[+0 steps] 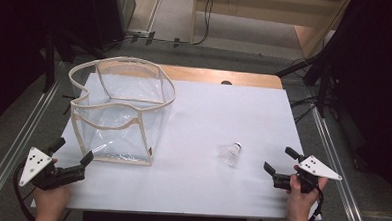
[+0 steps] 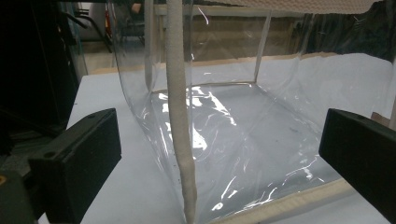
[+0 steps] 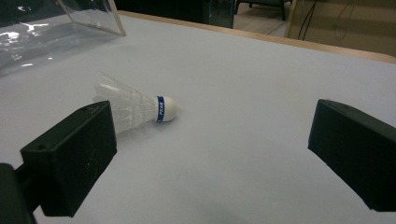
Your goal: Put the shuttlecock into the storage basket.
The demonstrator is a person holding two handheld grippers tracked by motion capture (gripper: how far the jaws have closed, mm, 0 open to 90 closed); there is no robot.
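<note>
A white shuttlecock (image 1: 231,154) with a blue band lies on its side on the white table cover, right of centre; close up, the shuttlecock (image 3: 135,108) rests just beyond my right jaws, its cork tip pointing right. A clear plastic bag (image 1: 120,109) with cream trim stands open at the left. My right gripper (image 1: 282,161) is open, a short way right of the shuttlecock. My left gripper (image 1: 72,152) is open at the bag's near left corner; the bag's trimmed corner edge (image 2: 180,140) stands between its jaws, apart from both.
The white cover (image 1: 195,188) lies over a wooden table whose far edge (image 1: 225,77) shows. Metal rails (image 1: 17,147) run along both sides. Dark stands and cables (image 1: 316,70) are beyond the table on the floor.
</note>
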